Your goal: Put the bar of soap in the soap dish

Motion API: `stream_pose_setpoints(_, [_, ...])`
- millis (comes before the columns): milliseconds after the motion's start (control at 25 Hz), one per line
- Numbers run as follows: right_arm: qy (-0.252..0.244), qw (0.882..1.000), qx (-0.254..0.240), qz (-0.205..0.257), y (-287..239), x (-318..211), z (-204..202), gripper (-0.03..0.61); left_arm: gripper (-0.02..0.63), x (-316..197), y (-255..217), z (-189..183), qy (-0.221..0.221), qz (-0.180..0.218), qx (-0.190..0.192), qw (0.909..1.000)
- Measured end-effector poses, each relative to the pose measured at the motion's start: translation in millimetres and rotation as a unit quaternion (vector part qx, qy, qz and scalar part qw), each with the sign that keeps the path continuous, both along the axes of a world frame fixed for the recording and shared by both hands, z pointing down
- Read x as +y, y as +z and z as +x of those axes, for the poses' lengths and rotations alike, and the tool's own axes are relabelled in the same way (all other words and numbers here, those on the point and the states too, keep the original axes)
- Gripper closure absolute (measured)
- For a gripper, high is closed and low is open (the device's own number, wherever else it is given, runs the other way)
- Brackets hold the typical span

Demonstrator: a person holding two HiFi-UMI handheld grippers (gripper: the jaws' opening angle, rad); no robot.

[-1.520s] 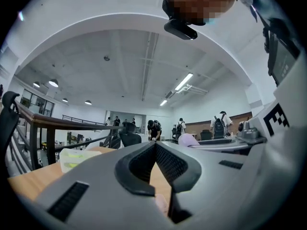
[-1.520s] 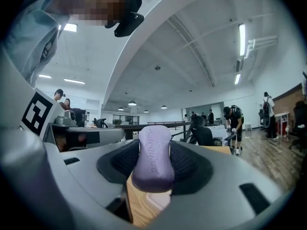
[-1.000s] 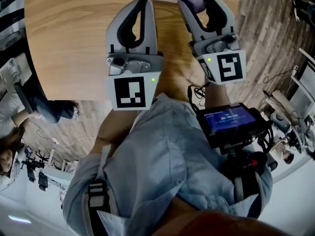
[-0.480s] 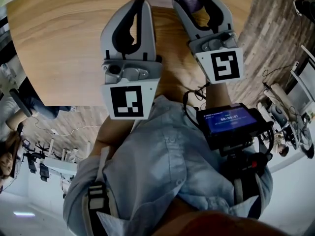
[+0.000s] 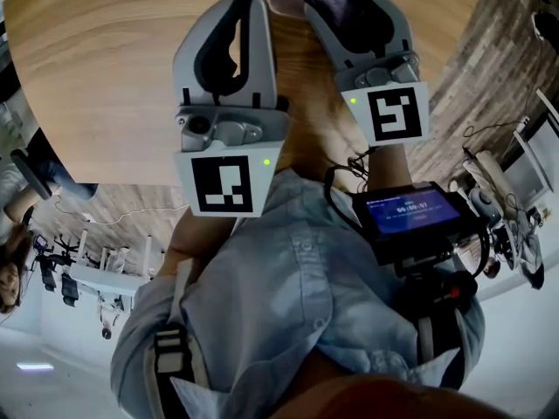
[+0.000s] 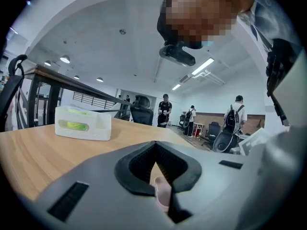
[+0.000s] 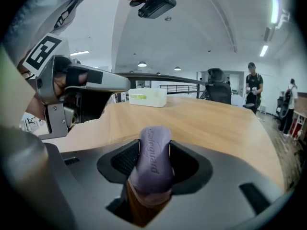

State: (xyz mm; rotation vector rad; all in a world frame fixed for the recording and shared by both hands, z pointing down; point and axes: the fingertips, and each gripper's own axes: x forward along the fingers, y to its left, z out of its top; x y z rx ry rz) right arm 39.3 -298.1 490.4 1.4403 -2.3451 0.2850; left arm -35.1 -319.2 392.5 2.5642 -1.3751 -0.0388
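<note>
Right gripper [image 7: 154, 170] clamped on purple Safeguard soap bar [image 7: 154, 150], near pink soap dish [image 6: 162, 193] on wooden table [image 5: 113, 68]; left gripper [image 6: 156, 163] jaws together, empty.

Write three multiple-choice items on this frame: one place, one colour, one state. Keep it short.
1. Where does the white box stand?
A. on the wooden table
B. on the floor
C. on a shelf

2. What colour is the bar of soap?
A. green
B. purple
C. yellow

3. What is the right gripper doing?
A. open and empty
B. shut on a sponge
C. shut on the bar of soap

Answers:
1 A: the left gripper view shows the box sitting on the tabletop.
2 B: the bar reads purple in the right gripper view and the head view.
3 C: its fingers press the bar from both sides.
</note>
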Motion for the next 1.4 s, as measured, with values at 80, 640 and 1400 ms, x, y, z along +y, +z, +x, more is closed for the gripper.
stream_pose_setpoints(80, [-0.017,1.0,0.024,-0.009,3,3,-4,0.368,0.607,0,1,-2,-0.003,-0.002,0.001,1.0])
stream_pose_setpoints(640, [-0.021,0.999,0.022,-0.015,13,1,-3,0.364,0.607,5,9,1,0.001,0.002,0.003,1.0])
stream_pose_setpoints(1400, [0.052,0.985,-0.133,0.099,-153,146,34,0.473,0.607,134,-125,39,0.032,0.121,0.024,0.9918])
